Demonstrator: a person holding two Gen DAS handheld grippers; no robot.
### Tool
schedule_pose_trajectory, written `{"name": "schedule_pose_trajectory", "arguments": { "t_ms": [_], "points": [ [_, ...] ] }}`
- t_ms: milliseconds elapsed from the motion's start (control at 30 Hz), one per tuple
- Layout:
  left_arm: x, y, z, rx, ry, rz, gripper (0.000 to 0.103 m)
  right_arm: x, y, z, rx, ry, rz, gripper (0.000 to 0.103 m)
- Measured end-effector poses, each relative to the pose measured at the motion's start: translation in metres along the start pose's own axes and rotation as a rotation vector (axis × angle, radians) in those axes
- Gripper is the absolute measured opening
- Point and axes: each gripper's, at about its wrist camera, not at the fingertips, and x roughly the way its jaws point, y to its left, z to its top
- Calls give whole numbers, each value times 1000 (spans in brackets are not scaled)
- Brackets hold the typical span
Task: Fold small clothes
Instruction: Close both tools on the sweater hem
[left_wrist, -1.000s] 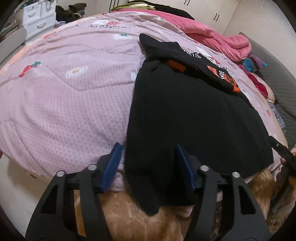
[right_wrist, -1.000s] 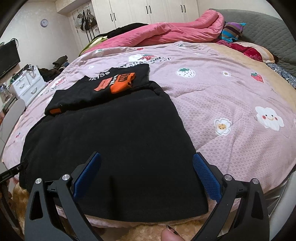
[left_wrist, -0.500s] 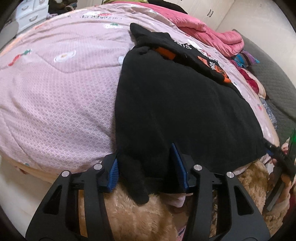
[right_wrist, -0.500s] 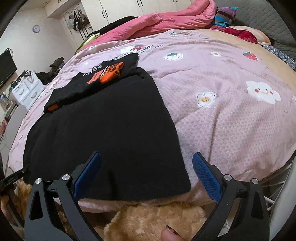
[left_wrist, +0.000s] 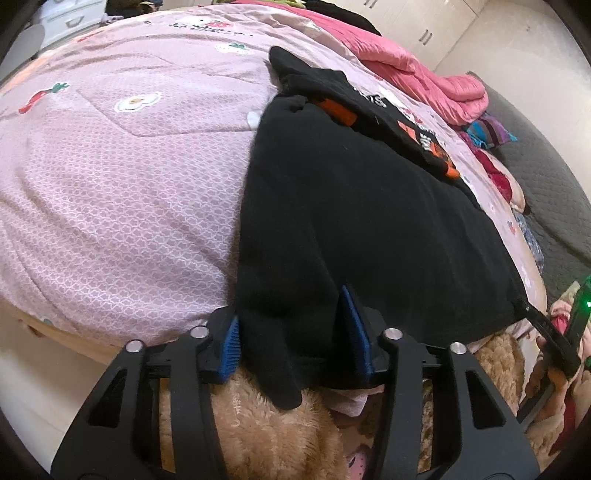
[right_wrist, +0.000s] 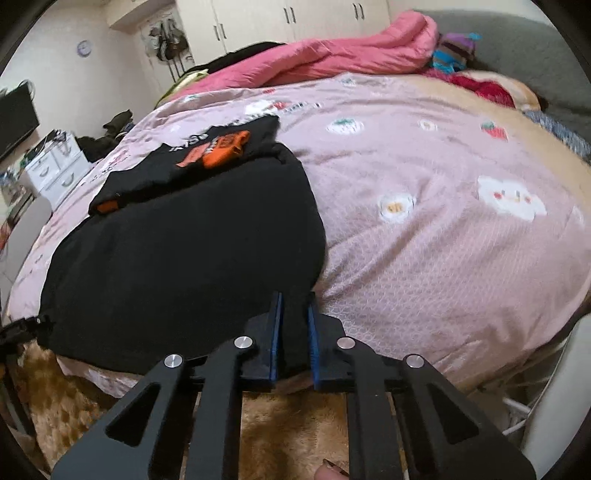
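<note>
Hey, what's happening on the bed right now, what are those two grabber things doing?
A person is working two handheld grippers on a plain black garment spread on the pink quilt, near the bed's edge. The right gripper has just snapped shut on the garment's near right corner. The left gripper has been closing around the near left corner, with bunched cloth between its pads. A second black garment with orange print lies folded farther up the bed. No fold has started yet.
</note>
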Motion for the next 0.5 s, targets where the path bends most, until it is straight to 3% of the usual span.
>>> {"name": "schedule_pose_trajectory", "arguments": {
  "t_ms": [233,500],
  "points": [
    [-7,6,1,-45,-14,-68,6,-16,-17,8,115,-57,131,8],
    [-32,-11,23,0,-95,-87,4,-38,-7,32,117,-161,211,8]
  ]
}}
